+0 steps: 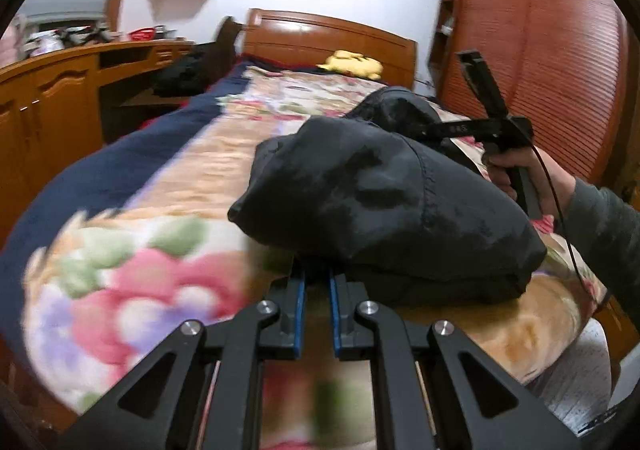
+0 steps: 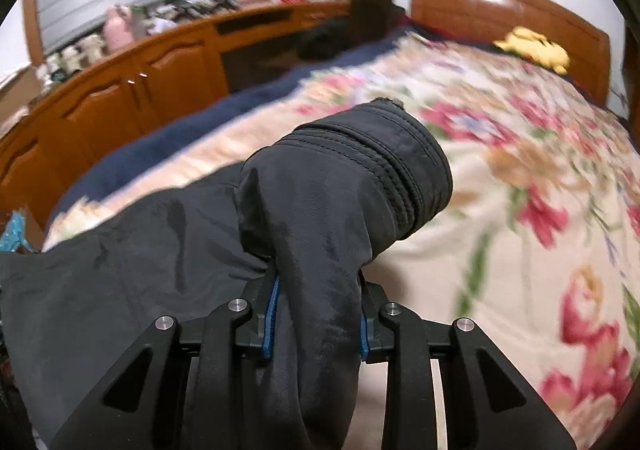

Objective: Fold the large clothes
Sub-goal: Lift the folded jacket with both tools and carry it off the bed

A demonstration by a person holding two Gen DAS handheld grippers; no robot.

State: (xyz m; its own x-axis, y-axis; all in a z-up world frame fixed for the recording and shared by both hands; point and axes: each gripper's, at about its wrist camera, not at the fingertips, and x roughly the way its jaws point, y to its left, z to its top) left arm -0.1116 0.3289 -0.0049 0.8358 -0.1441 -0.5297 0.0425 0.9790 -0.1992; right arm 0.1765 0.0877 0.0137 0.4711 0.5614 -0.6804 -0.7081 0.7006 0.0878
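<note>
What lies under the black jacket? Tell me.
Under the black jacket lies the floral blanket, spread over the bed with a navy border along one side. The patch directly beneath the jacket is covered, so anything there cannot be seen.

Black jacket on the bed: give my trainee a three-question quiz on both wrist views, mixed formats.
1. True or false: the right gripper has jacket fabric between its fingers.
2. What lies by the headboard? A) yellow plush toy B) red pillow C) laptop
3. Fill in: the black jacket lies on a ____-patterned blanket.

Key: 1 true, its blue pads press a bunched fold. 2 A, the yellow plush toy. 3 floral.
</note>
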